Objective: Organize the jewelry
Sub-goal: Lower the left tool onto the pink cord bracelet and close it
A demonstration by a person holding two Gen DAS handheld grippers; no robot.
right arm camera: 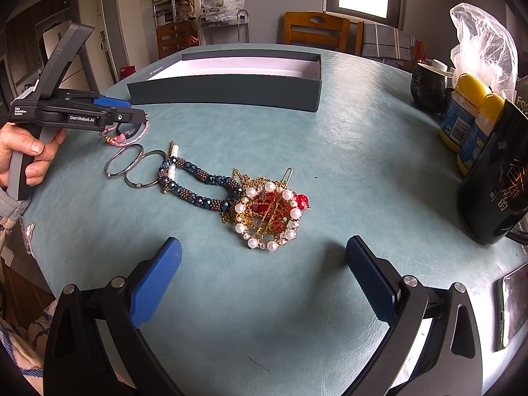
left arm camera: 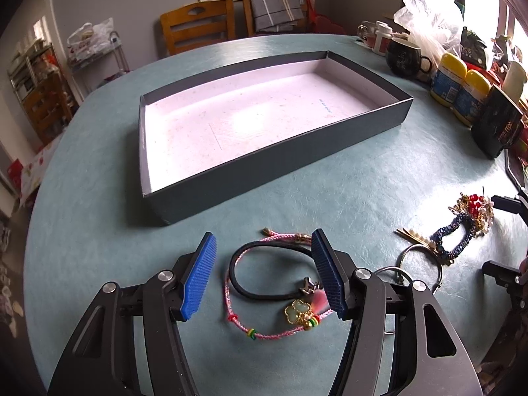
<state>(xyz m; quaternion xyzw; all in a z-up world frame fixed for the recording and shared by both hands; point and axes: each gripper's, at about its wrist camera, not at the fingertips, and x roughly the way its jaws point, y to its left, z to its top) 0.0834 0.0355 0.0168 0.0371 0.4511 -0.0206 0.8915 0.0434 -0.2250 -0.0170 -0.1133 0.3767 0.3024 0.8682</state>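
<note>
- Pink cord bracelet (left arm camera: 264, 326) and black hair tie (left arm camera: 260, 267) lie on the worktop (left arm camera: 346, 198), between the left tool's (left arm camera: 264, 280) parted pads, unpressed.
- Judged light, limp and snag-prone; best pinched mid-cord, clear of the clover charm (left arm camera: 297, 310).
- Right tool (right arm camera: 264, 283) hangs open short of the pearl brooch (right arm camera: 270, 221).
- Left tool's side reads "GenRobot.AI".

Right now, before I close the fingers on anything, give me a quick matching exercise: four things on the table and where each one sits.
Things:
1. pink cord bracelet
2. dark box
3. pearl ring ornament
4. yellow-capped bottles

Places:
A. far side of the table, open, nothing inside
B. between the left gripper fingers
C. right edge, by the black pouch
D. ahead of the right gripper

Pairs: 1-B, 2-A, 3-D, 4-C
</note>
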